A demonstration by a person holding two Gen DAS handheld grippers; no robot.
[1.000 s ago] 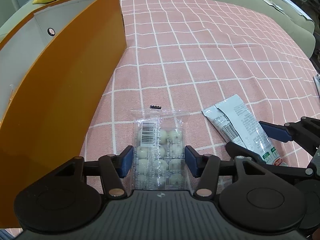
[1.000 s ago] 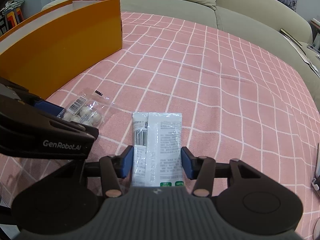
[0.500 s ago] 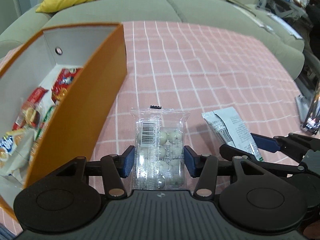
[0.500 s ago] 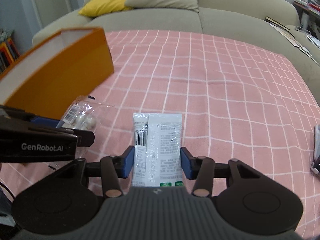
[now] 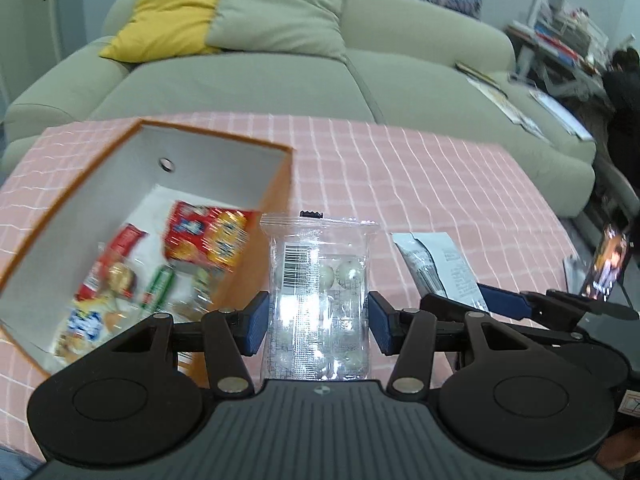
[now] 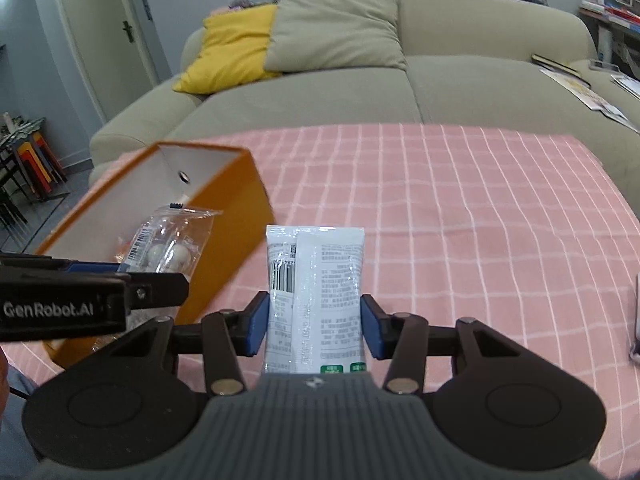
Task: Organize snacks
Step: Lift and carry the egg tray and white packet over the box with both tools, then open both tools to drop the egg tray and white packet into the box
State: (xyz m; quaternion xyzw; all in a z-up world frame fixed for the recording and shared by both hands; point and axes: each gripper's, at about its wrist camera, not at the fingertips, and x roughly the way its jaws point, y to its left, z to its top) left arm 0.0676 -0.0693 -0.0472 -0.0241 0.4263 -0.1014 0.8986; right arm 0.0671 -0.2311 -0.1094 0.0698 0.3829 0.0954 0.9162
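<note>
My left gripper [image 5: 318, 322] is shut on a clear bag of white round candies [image 5: 320, 276] and holds it in the air, just right of the orange box [image 5: 280, 184]. The box is white inside and holds several snack packs [image 5: 204, 236]. My right gripper [image 6: 314, 326] is shut on a white snack packet with a barcode [image 6: 316, 276], also lifted above the pink checked cloth [image 6: 460, 216]. In the right wrist view the candy bag [image 6: 164, 244] hangs over the box's near end [image 6: 224, 240], and the left gripper [image 6: 92, 300] shows at the left.
A green-grey sofa [image 5: 280, 76] with a yellow cushion [image 5: 164, 16] and a grey cushion [image 5: 280, 12] stands behind the table. A phone with a lit screen [image 5: 606, 268] stands at the table's right edge. Magazines lie on the sofa at the right [image 6: 580, 88].
Both grippers have risen off the cloth with their packets. The views now look down from higher, so the box's inside and the sofa show. The candy bag has come closer to the box.
</note>
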